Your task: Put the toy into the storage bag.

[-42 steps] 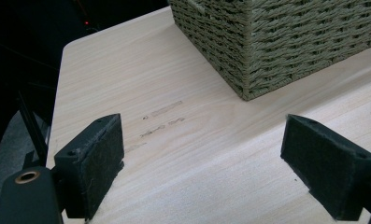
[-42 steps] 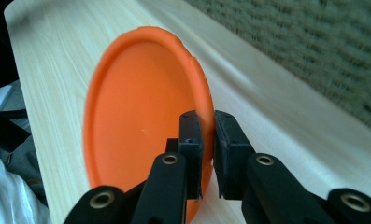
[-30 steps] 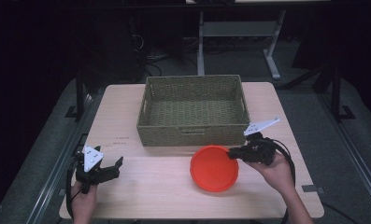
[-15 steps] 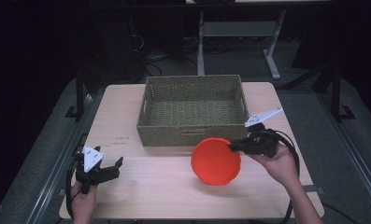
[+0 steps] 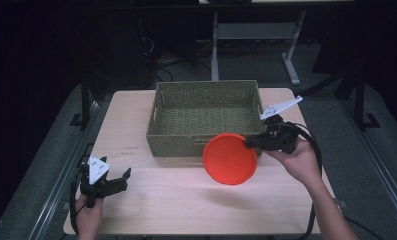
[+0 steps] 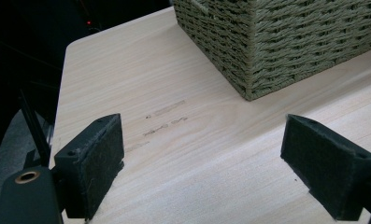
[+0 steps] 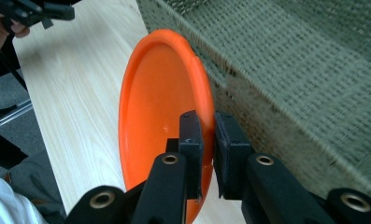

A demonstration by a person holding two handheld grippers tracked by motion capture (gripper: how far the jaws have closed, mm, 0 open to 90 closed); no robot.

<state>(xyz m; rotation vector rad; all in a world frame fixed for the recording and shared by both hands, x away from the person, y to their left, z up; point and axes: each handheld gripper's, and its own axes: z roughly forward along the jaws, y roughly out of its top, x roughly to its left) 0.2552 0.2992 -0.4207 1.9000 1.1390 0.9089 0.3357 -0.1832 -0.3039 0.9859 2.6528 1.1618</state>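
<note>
While the left gripper [image 5: 117, 181] rests low at the near left corner of the wooden table [image 5: 136, 125], its jaws spread wide with nothing between them, it can do nothing to catch a slip on the other side. Farther in, the right gripper [image 5: 248, 143] has its jaws closed on the rim of an orange plastic plate [image 5: 230, 158], pinching only a small arc of the edge while the plate hangs tilted above the tabletop, just in front of the near wall of the woven basket [image 5: 176, 142]. That thin, one-sided pinch looks like the weak point: the plate's weight could make it swivel between the pads [image 7: 191, 140] or slide free and drop to the table. Beyond it, the basket's near rim stands close to the plate's upper edge, so I judge that a lift carried too low could knock the plate against the weave and twist it out of the grip.
</note>
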